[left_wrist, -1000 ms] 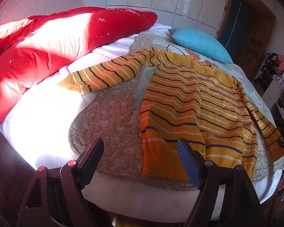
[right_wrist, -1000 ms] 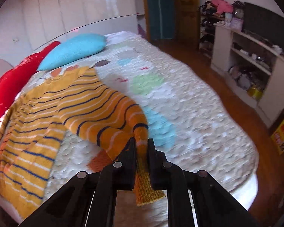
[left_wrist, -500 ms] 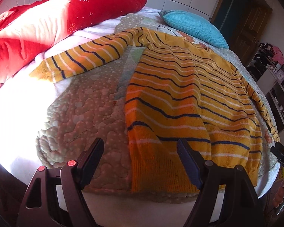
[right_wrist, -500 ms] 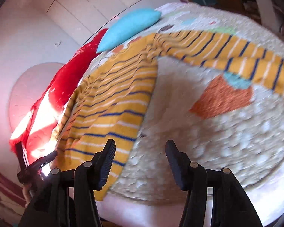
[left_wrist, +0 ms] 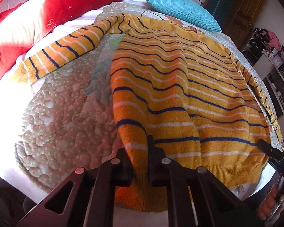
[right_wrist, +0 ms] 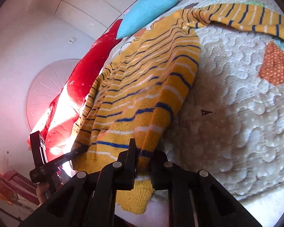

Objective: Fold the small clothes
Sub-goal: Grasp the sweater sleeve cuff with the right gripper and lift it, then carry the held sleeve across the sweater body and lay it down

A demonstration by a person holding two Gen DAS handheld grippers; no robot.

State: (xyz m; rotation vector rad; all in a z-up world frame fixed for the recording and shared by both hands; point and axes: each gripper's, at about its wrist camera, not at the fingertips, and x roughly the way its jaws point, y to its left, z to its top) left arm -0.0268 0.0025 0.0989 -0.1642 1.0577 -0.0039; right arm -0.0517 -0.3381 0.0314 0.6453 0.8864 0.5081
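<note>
Plainly the striped sweater [left_wrist: 179, 87] lies flat on the quilt [left_wrist: 66, 117], soft, limp, fairly thick knit. Left gripper [left_wrist: 138, 155] and right gripper [right_wrist: 143, 158] each pinch a hem corner, nearly closed; it should drape, probably sagging between them.

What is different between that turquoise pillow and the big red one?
The turquoise knitted pillow is small and pointed-cornered; the red star-patterned pillow is much longer. Turquoise lies beyond the striped yellow sweater's collar; red runs beside its sleeve. Sunlight glares on red, not turquoise. Both rest on the bed.
</note>
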